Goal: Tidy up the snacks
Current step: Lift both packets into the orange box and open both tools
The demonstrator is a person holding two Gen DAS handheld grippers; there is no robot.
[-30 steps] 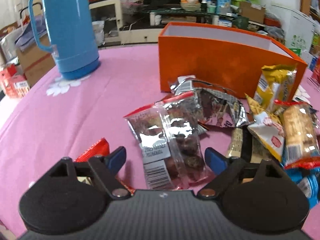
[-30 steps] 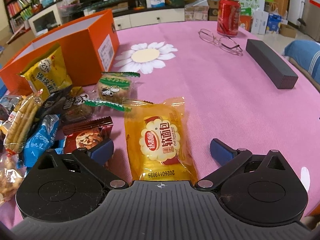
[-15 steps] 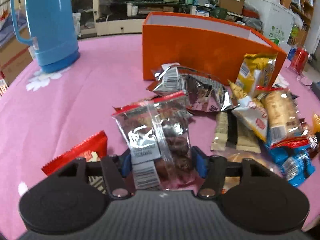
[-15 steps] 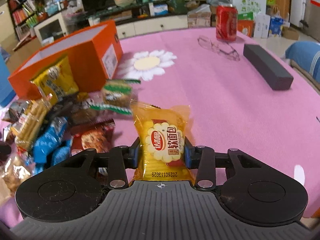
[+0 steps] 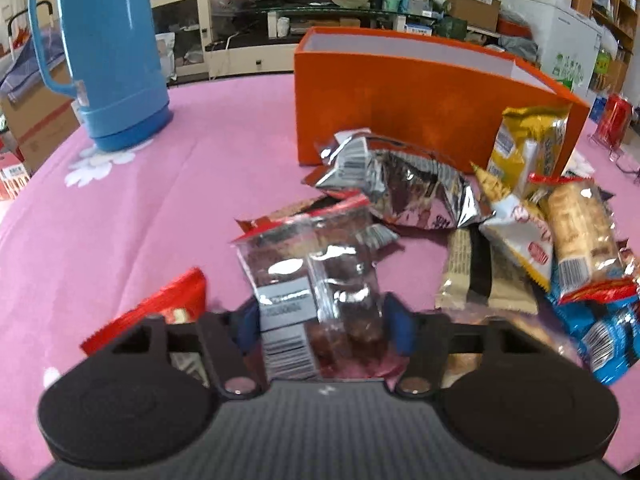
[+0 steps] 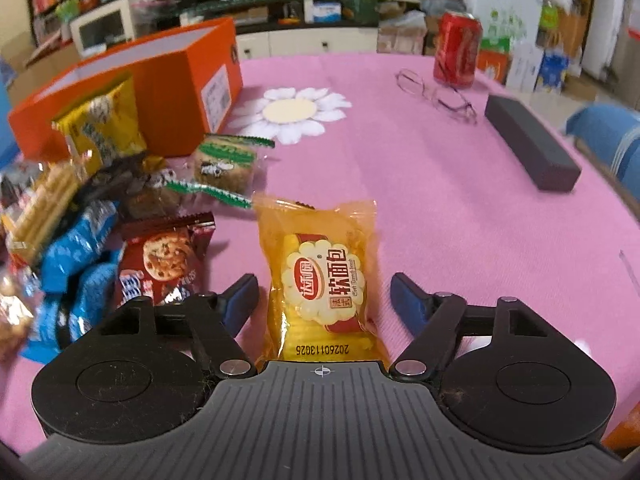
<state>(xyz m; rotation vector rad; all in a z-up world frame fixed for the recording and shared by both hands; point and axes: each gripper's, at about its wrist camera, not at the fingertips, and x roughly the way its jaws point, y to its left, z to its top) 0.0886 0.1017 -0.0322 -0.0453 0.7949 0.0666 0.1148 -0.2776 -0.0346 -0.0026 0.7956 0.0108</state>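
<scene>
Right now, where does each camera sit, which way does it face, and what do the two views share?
Left wrist: rides the left gripper, looking along its fingers, shut on the clear snack packet, toward the orange box and blue thermos.
Right wrist: rides the right gripper, fingers open around the yellow bread packet, facing the red can and glasses.
Shared: the orange box, snack pile and pink tablecloth.

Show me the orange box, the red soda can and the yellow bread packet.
orange box [image 5: 400, 96], left wrist view, front wall.
red soda can [image 6: 458, 54], right wrist view, side.
yellow bread packet [image 6: 322, 280], right wrist view, printed label.
</scene>
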